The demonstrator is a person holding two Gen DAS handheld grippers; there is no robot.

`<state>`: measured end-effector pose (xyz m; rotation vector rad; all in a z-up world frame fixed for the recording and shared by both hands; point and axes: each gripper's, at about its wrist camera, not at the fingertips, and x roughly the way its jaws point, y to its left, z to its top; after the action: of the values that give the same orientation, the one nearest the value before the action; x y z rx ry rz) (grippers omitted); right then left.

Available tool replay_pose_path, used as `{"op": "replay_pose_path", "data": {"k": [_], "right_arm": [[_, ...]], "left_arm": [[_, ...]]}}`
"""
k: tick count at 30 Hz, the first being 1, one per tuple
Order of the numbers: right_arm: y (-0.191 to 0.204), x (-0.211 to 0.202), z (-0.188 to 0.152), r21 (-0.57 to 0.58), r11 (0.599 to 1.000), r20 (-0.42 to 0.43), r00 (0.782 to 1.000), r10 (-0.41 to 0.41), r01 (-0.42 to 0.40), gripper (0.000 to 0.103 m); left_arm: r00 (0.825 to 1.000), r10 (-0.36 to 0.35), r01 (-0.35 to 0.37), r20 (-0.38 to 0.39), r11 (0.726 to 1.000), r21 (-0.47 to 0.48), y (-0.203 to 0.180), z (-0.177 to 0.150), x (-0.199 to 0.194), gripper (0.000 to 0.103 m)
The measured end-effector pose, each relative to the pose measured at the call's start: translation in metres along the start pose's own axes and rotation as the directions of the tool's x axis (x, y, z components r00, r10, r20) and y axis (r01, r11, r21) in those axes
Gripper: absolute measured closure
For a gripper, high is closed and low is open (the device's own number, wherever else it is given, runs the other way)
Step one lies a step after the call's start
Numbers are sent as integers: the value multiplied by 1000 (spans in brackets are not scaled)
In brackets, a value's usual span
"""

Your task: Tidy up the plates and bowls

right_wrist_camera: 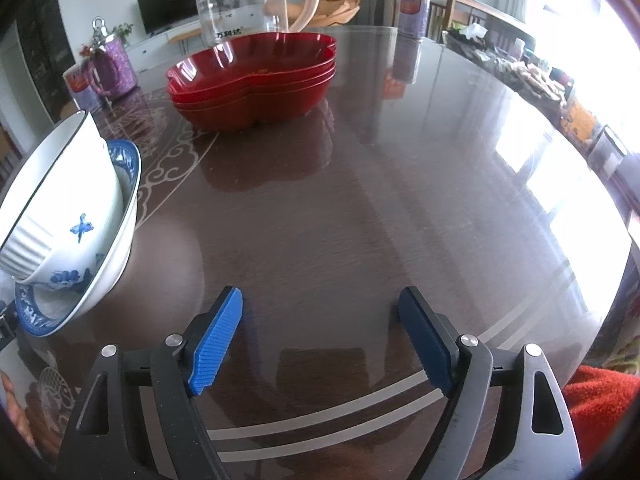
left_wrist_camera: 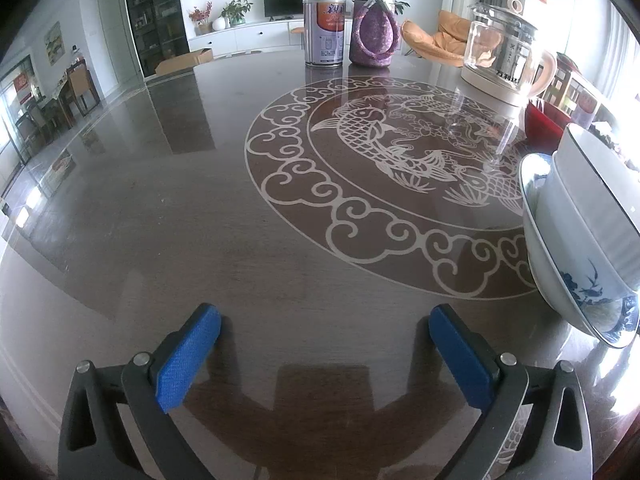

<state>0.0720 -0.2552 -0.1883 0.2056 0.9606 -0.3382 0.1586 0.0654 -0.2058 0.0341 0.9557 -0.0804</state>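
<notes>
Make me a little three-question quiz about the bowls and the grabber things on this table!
1. True or false: the white bowl sits tilted inside the blue-patterned bowl.
2. What colour are the stacked dishes in front of the glass kettle? A) green B) red C) yellow
3. What is held between the pads of the left gripper and the right gripper?

Key: 1. True. 2. B. 3. Nothing; both stand open over the table.
</notes>
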Motion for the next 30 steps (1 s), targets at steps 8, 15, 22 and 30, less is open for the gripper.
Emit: {"op": "replay_pose_path", "data": {"k": [8,15,22,30], "right_arm": [[0,0,0,0,1000,0,1000,0,0,19],[0,0,0,-1,1000,0,1000,0,0,19],[0,0,0,0,1000,0,1000,0,0,19],[0,0,0,-1,1000,0,1000,0,0,19]], "left_arm": [[1000,0,0,1,1000,0,0,0,0,0],[1000,5,-5,1,1000,-5,0,0,-1,0],[1000,7,-7,2,1000,-7,0,-1,-2,0],[1000,8,-8,2,1000,-8,0,-1,-2,0]]}}
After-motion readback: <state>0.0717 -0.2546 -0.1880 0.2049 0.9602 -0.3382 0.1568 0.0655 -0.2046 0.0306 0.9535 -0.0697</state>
